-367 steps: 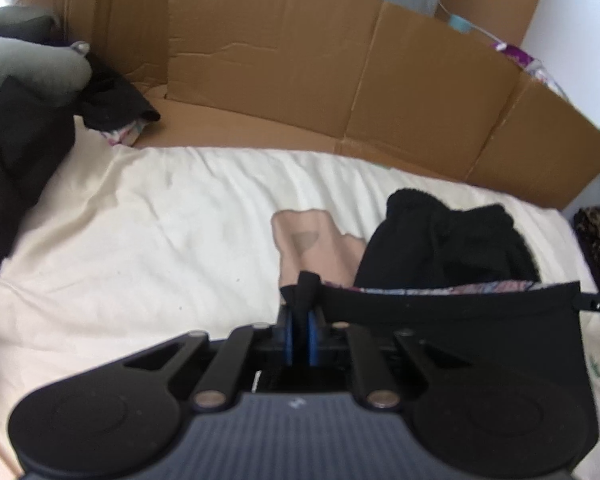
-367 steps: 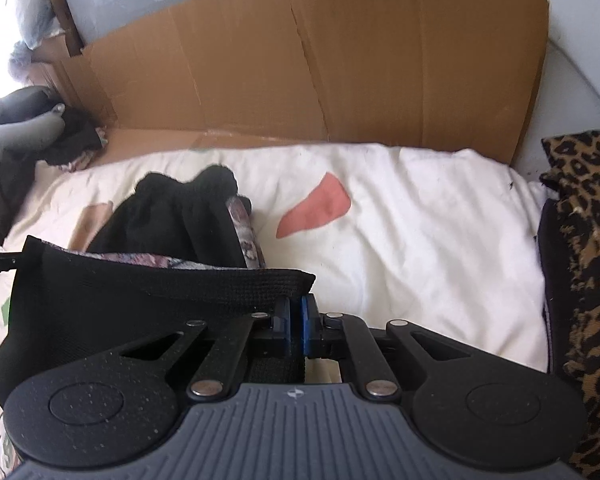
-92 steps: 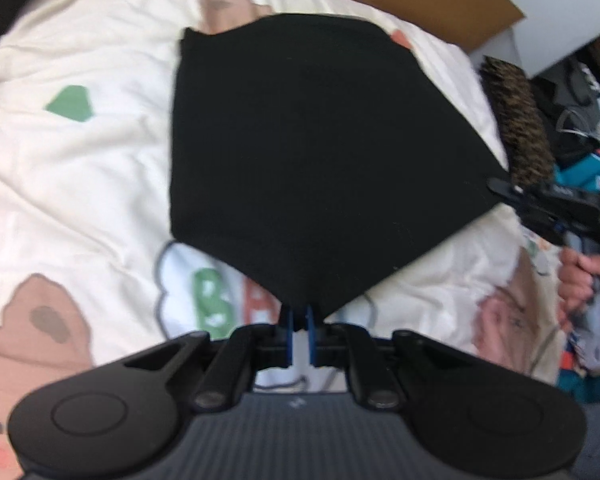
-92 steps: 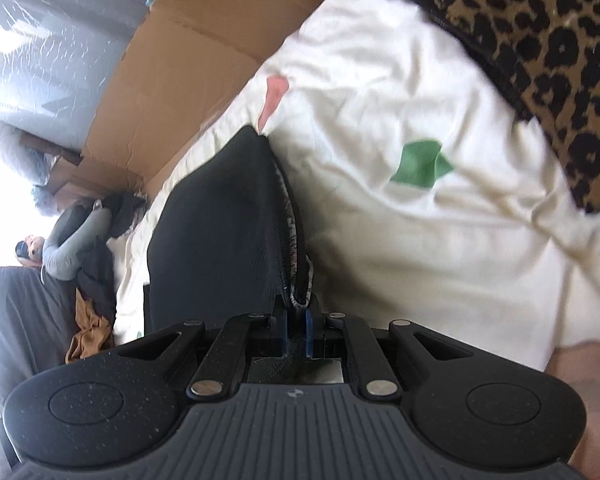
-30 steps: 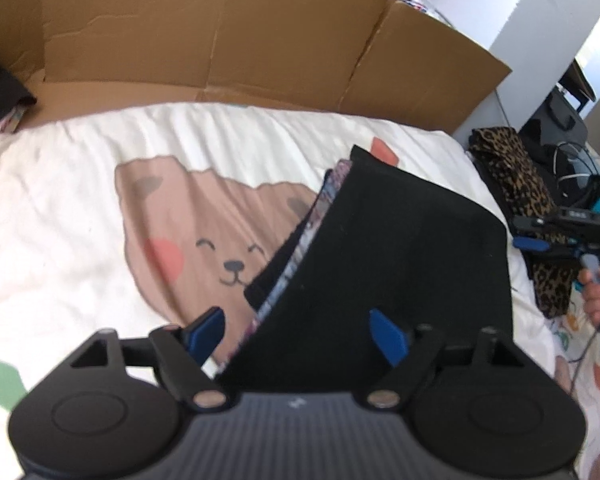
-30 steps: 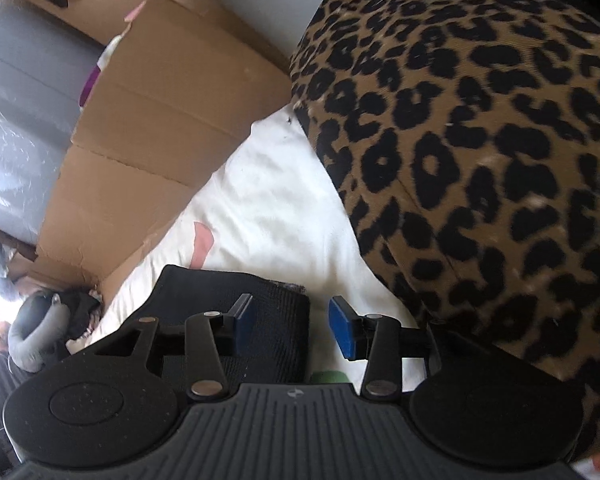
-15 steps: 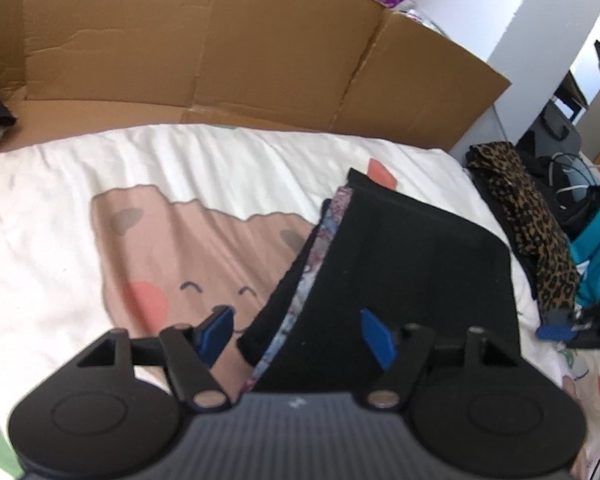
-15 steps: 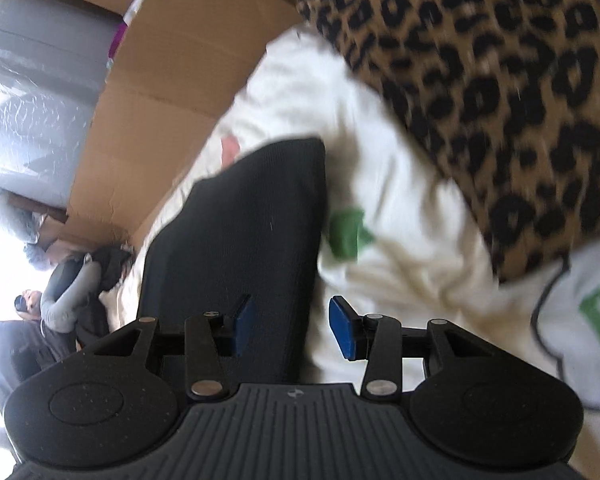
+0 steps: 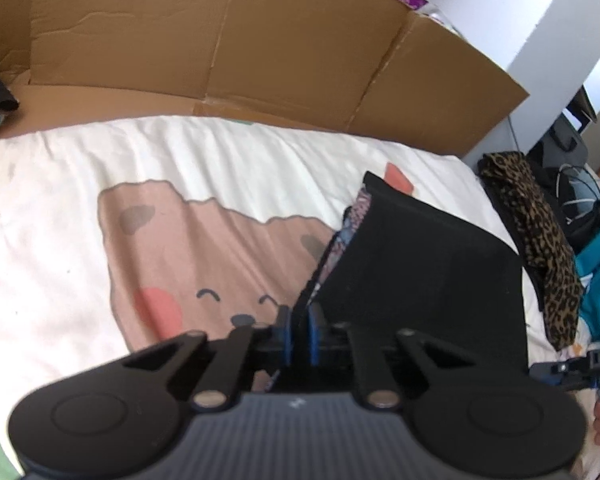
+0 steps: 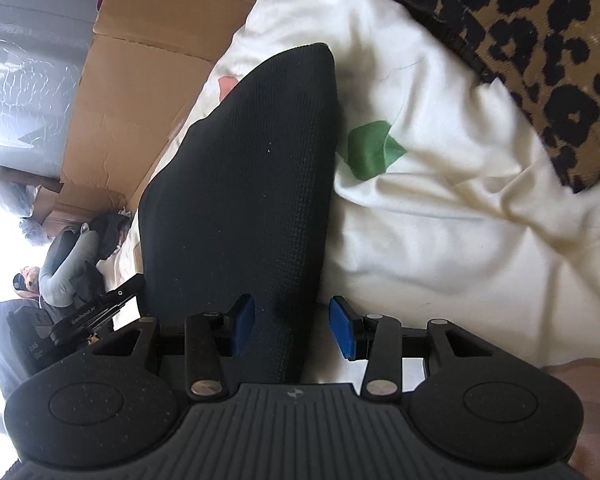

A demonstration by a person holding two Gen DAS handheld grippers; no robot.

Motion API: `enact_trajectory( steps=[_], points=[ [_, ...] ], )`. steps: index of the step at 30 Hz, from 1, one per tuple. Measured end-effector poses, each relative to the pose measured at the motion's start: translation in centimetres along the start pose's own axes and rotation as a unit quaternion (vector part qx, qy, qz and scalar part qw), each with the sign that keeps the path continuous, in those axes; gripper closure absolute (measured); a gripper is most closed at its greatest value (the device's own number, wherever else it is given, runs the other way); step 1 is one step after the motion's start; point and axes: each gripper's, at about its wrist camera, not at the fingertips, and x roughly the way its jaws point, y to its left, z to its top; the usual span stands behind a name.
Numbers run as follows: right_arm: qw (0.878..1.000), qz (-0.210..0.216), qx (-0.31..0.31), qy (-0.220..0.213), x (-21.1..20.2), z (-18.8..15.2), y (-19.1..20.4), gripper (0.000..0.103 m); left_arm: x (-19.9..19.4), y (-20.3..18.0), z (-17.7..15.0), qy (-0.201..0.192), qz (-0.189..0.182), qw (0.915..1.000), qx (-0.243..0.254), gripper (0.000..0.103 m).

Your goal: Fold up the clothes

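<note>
A folded black garment [image 9: 420, 272] with a patterned lining edge [image 9: 354, 220] lies on the cream bear-print sheet [image 9: 60, 208]. My left gripper [image 9: 300, 334] is at its near left corner. Its jaws are closing, and the blue pads pinch the cloth edge between them. In the right wrist view the same black garment [image 10: 252, 168] runs away from my right gripper [image 10: 292, 328], which stands open. The near end of the garment lies between its blue pads, which do not press on it. That gripper's tip [image 9: 572, 364] shows at the left wrist view's right edge.
A brown cardboard wall [image 9: 260, 40] lines the far side of the bed. A leopard-print cloth [image 10: 540, 40] lies to the right of the garment, also visible as a leopard-print cloth [image 9: 540, 232]. A dark clothes pile [image 10: 80, 248] sits far left. A green patch [image 10: 372, 152] marks the sheet.
The left jaws went from wide open to shut on the garment's near corner. The right gripper swung from the leopard cloth to the garment's end, jaws unchanged.
</note>
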Motion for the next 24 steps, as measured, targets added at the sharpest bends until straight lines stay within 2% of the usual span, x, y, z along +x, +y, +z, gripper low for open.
enact_trajectory(
  steps=[5, 6, 7, 8, 9, 10, 15, 18, 24],
  points=[
    [1.000, 0.009, 0.011, 0.005, 0.8, -0.4, -0.3, 0.055, -0.7, 0.0, 0.4, -0.012, -0.004, 0.9999, -0.010, 0.094],
    [1.000, 0.013, 0.016, 0.005, 1.0, -0.5, -0.4, 0.055, -0.9, 0.0, 0.6, -0.016, -0.007, 0.9998, -0.014, 0.084],
    [1.000, 0.016, 0.021, 0.005, 1.2, -0.5, -0.5, 0.055, -1.1, 0.0, 0.7, -0.020, -0.012, 0.9995, -0.019, 0.061],
    [0.999, 0.021, 0.028, 0.004, 1.4, -0.6, -0.7, 0.055, -1.3, 0.1, 0.9, -0.023, -0.017, 0.9992, -0.026, 0.046],
    [0.999, 0.026, 0.035, 0.002, 1.5, -0.6, -0.8, 0.055, -1.3, 0.0, 0.9, -0.027, -0.019, 0.9991, -0.026, 0.027],
    [0.999, 0.031, 0.042, 0.001, 1.7, -0.6, -1.0, 0.055, -1.3, 0.0, 0.9, -0.031, -0.019, 0.9990, -0.026, 0.026],
    [0.995, 0.059, 0.084, -0.007, 2.2, -0.5, -2.2, 0.055, 0.7, -0.3, 0.1, 0.010, -0.032, 0.9993, -0.019, 0.029],
    [0.993, 0.073, 0.090, -0.005, 2.8, -0.4, -2.5, 0.055, 1.4, -0.2, -0.5, 0.021, -0.033, 0.9992, -0.012, 0.030],
    [0.994, 0.083, 0.072, 0.005, 3.4, -1.2, -2.0, 0.056, 2.0, 0.0, -1.2, 0.011, -0.048, 0.9988, 0.008, 0.044]
  ],
)
